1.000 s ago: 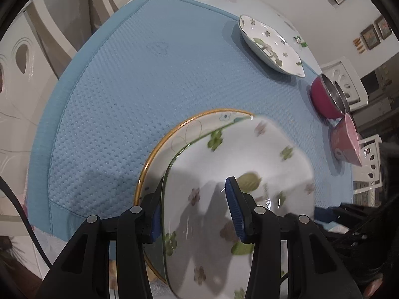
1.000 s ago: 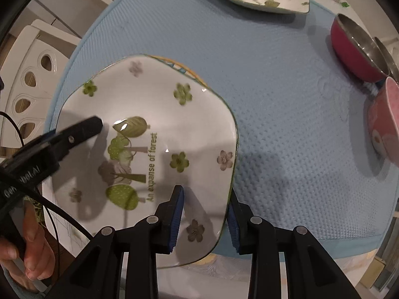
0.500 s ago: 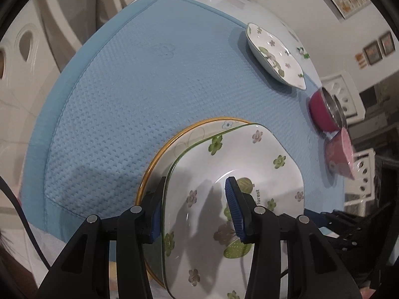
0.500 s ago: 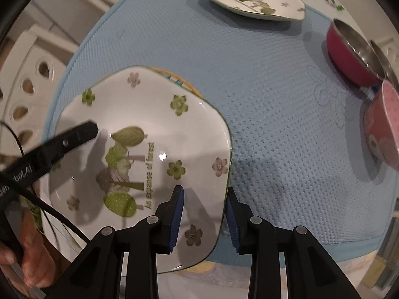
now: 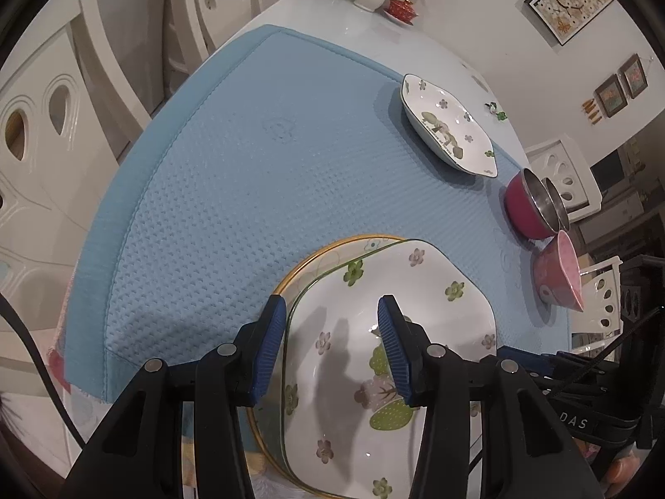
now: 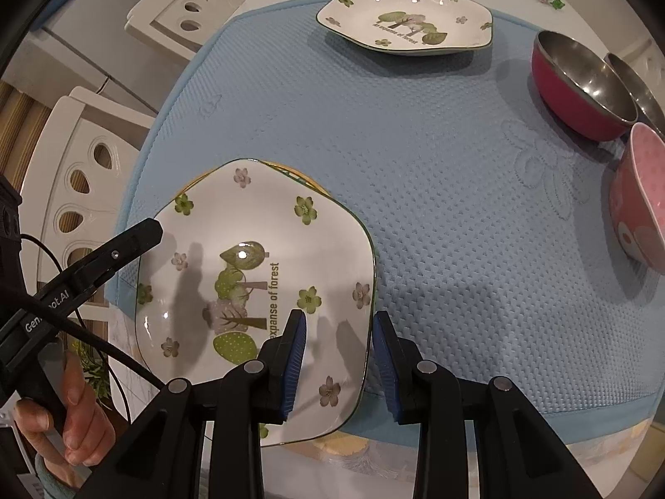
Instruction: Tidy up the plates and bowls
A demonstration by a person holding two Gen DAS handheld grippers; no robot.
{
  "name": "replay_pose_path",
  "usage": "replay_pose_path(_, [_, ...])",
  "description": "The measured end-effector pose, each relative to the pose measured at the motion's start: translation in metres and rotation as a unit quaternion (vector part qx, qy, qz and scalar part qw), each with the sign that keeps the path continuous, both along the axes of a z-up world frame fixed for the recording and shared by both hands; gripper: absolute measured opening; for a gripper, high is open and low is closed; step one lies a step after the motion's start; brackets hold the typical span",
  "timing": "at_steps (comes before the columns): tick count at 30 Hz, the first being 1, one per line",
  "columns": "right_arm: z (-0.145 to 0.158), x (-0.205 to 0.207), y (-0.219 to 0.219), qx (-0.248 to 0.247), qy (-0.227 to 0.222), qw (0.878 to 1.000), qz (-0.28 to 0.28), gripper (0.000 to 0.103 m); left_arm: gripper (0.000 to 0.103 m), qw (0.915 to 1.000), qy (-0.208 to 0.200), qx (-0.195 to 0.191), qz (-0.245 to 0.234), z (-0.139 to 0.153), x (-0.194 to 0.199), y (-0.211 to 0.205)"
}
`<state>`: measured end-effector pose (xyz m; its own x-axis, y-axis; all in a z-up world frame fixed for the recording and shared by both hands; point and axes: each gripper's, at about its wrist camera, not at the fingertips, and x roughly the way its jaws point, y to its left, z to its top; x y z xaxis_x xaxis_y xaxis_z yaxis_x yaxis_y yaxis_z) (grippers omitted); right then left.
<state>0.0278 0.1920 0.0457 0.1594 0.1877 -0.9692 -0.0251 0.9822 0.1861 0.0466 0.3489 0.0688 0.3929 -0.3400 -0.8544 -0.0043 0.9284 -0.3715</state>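
Three plates: two stacked (image 6: 257, 274) at mat (image 6: 415, 166) near edge, one (image 6: 405, 20) far. Three bowls (image 6: 577, 91) right edge. Left gripper (image 5: 332, 332) and right gripper (image 6: 338, 345) both gape wide, straddling the top plate's rim, holding nothing.

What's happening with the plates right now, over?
Left gripper and right gripper: jaws open, straddling opposite rims of the flower plate. Plate sits on the yellow-rimmed plate. Second flower plate and bowls off to the side.

Glossy glazed ceramic plate (image 6: 257, 274) with floral print; blue mat (image 6: 415, 174) is matt waffle-textured cloth. Red bowl (image 6: 582, 87) has shiny metal inside. Pink bowl (image 6: 640, 203) looks smooth, semi-gloss. Gripper pads (image 5: 268, 349) are ribbed blue rubber.
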Motion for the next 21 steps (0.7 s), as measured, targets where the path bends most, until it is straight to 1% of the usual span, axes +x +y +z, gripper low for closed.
replay_pose_path(3, [0.008,-0.002,-0.004,-0.007,-0.001,1.000,0.007,0.032,0.043,1.0000,-0.001,-0.002,0.001,0.000,-0.001,0.000])
replay_pose_path(5, [0.007,-0.002,-0.003,-0.012,0.000,1.000,0.014,0.032,0.043,1.0000,0.001,-0.007,0.003,-0.001,-0.003,0.000])
replay_pose_path(7, [0.006,-0.002,0.003,-0.005,-0.004,1.000,0.011,0.032,0.043,0.9999,0.003,-0.012,0.005,0.001,-0.003,0.002])
replay_pose_path(9, [0.014,0.002,-0.006,0.005,-0.015,1.000,-0.001,0.032,0.043,0.9999,-0.004,-0.013,0.006,0.007,-0.003,0.005])
replay_pose_path(13, [0.029,0.014,-0.023,0.019,-0.044,0.998,-0.029,0.032,0.043,0.9997,-0.024,-0.001,-0.003,0.024,0.005,0.004])
replay_pose_path(17, [0.033,0.028,-0.042,0.034,-0.049,0.996,-0.064,0.032,0.044,0.9982,-0.052,0.016,-0.024,0.044,0.024,-0.003])
replay_pose_path(18, [0.032,0.033,-0.049,0.039,-0.048,0.995,-0.074,0.032,0.048,0.9976,-0.059,0.020,-0.030,0.049,0.032,-0.005])
replay_pose_path(21, [0.031,0.046,-0.065,0.043,-0.061,0.991,-0.114,0.032,0.053,0.9961,-0.072,0.029,-0.042,0.058,0.058,-0.011])
